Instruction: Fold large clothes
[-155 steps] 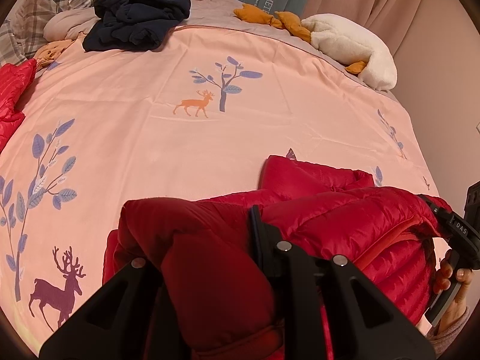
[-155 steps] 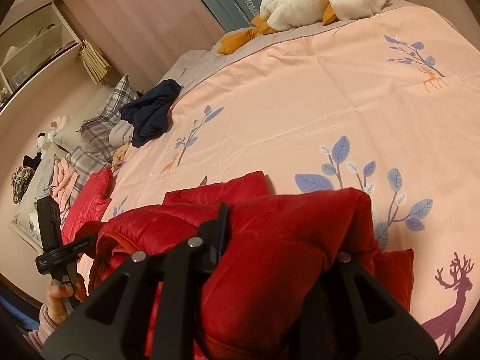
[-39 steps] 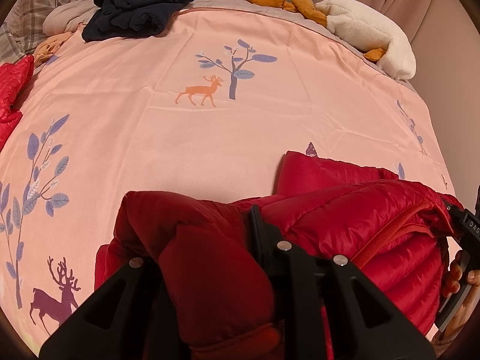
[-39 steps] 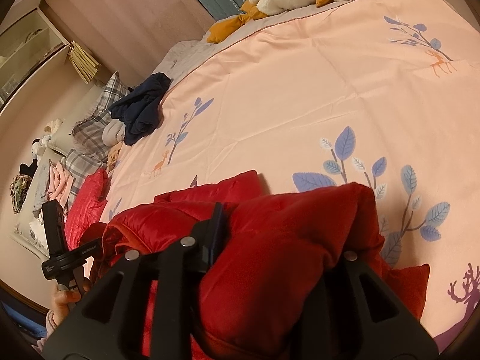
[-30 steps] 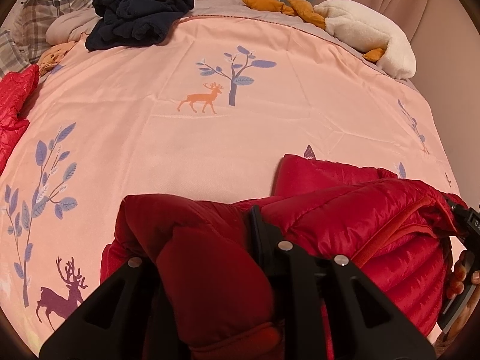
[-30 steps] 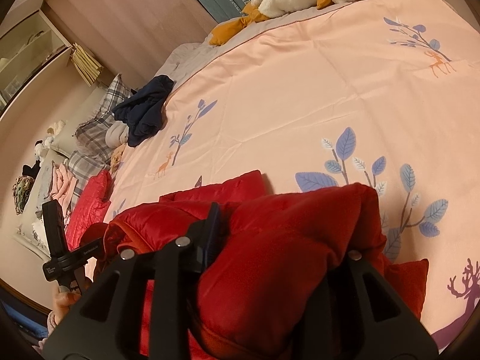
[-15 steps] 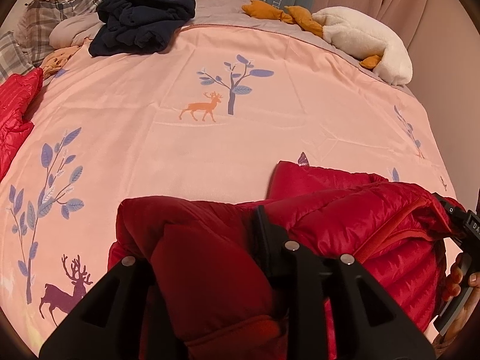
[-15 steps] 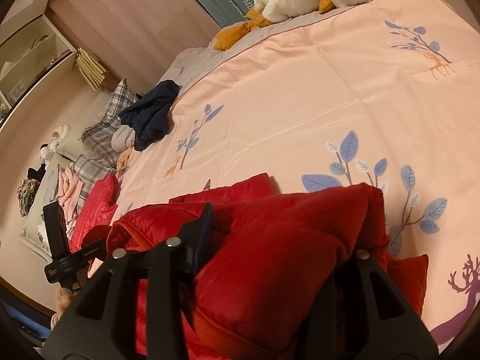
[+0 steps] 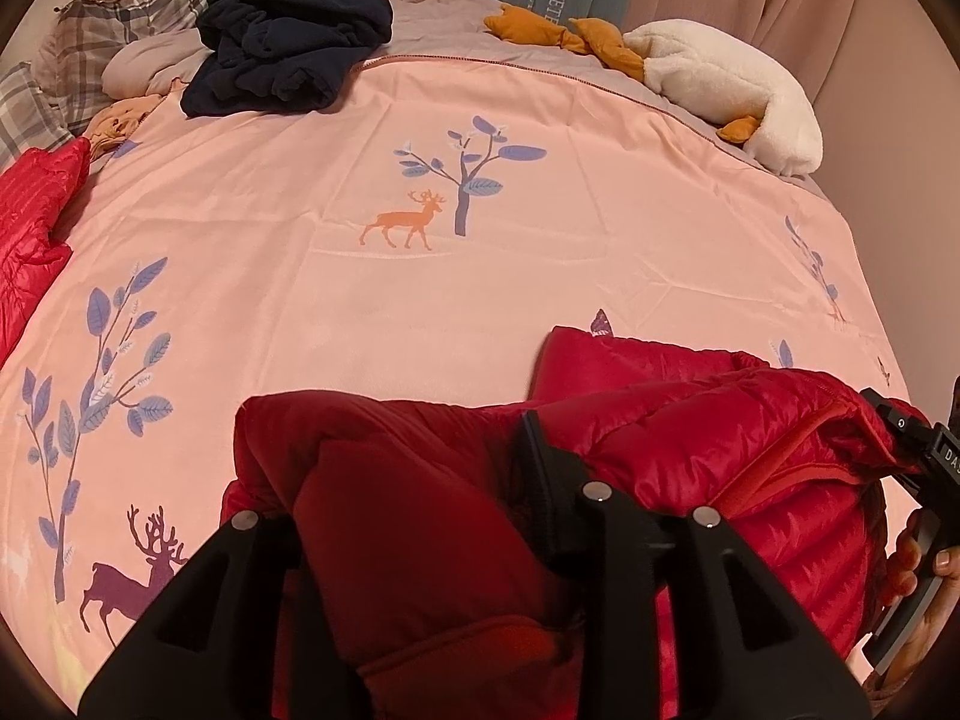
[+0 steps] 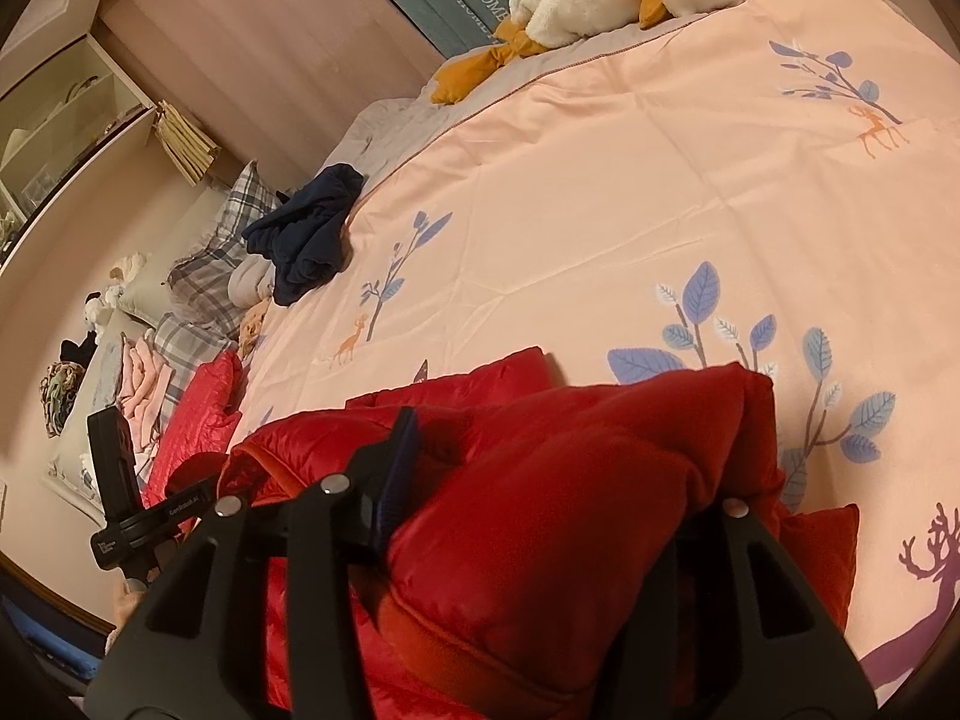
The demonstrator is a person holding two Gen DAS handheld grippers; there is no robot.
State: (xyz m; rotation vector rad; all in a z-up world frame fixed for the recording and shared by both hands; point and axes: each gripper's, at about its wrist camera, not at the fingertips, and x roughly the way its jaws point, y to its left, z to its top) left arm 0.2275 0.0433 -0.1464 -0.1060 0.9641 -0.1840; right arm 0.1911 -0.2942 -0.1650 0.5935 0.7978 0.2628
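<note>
A red puffer jacket (image 9: 690, 450) lies bunched at the near edge of the pink bedspread (image 9: 420, 300). My left gripper (image 9: 420, 492) is shut on a thick fold of the jacket; the fabric hides the left finger's tip. My right gripper (image 10: 558, 468) is shut on another thick fold of the same jacket (image 10: 540, 480). Each gripper shows at the edge of the other's view, the right one (image 9: 924, 462) at the jacket's right end and the left one (image 10: 120, 516) at its left end.
A dark navy garment (image 9: 288, 54) lies at the far left of the bed by plaid pillows (image 9: 120, 18). A white and orange plush toy (image 9: 720, 84) lies at the far right. Another red quilted item (image 9: 30, 222) sits at the left edge. Shelves (image 10: 66, 120) stand beyond the bed.
Both grippers keep their hold on the jacket. The views have shifted slightly, as if the jacket were lifted and drawn back a little; nothing else on the bed has moved.
</note>
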